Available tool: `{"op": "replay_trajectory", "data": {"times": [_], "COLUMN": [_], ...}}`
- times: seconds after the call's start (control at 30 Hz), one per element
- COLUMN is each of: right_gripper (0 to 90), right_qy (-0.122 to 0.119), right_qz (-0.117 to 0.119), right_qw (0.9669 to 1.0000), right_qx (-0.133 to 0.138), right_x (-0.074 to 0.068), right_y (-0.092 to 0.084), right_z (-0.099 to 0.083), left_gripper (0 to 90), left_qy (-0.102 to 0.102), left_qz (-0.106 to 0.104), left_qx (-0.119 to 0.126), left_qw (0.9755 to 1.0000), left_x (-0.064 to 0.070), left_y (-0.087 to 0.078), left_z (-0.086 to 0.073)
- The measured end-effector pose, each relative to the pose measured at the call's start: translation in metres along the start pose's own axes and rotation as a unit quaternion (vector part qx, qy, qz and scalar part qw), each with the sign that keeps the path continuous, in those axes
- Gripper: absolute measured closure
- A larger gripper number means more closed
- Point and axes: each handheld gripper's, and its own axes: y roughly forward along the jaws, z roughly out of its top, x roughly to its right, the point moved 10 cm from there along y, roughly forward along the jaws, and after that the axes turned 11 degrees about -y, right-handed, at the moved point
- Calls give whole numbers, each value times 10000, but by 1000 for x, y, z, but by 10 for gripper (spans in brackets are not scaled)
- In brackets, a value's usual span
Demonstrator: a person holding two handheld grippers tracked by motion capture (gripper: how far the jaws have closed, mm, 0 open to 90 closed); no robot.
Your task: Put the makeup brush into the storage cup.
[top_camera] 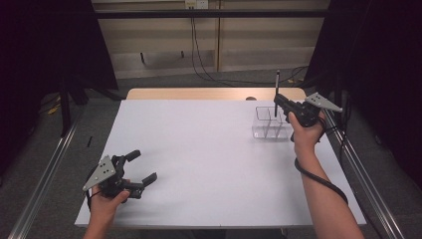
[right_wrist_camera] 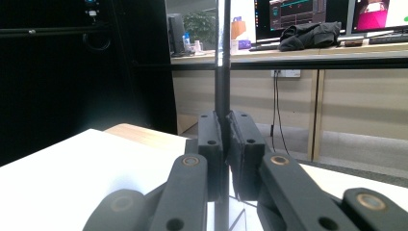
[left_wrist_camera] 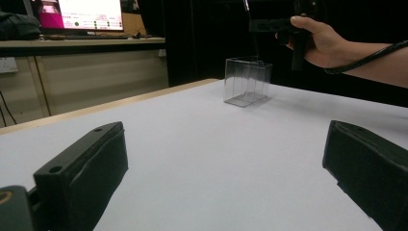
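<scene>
Held upright above the clear box (top_camera: 266,122) at far right, pen (top_camera: 276,92) pinched between right gripper (top_camera: 279,101) jaws; left gripper (top_camera: 142,167) spread wide, near left.

No text can be read anywhere (the monitors' (right_wrist_camera: 308,17) writing is too blurred).

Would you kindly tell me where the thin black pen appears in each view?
High view: thin black pen upright, upper right, in the right gripper.
Left gripper view: top, right of centre, faint.
Right gripper view: centre, clamped.
Shared landmark: clear plastic box.
</scene>
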Motion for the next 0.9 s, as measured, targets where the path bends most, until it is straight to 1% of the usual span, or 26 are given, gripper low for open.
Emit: {"op": "replay_trajectory", "data": {"times": [0.33, 0.5, 0.53, 0.63, 0.7, 0.9], "right_gripper": [844, 844, 844, 844, 843, 843], "right_qy": [-66, -61, -29, -65, -61, -52], "right_qz": [-44, -36, -51, -78, -82, -121], "right_qw": [9999, 9999, 9999, 9999, 9999, 9998], "right_qx": [-81, -83, -91, -117, -116, -115], "right_x": [2, 2, 1, 2, 2, 3], "right_y": [4, 5, 5, 6, 6, 6], "right_z": [-5, -5, -5, -7, -8, -10], "left_gripper": [17, 17, 17, 17, 17, 17], "left_qy": [8, 4, -2, 25, -6, 1], "left_qz": [-8, -3, -10, 2, -9, -11], "left_qx": [6, 4, 6, 11, 13, 12], "left_qw": [10000, 10000, 10000, 10000, 10000, 10000], "left_x": [0, 0, 0, 0, 0, 0], "left_y": [0, 0, 0, -1, -1, 0], "left_z": [0, 0, 0, 1, 1, 1]}}
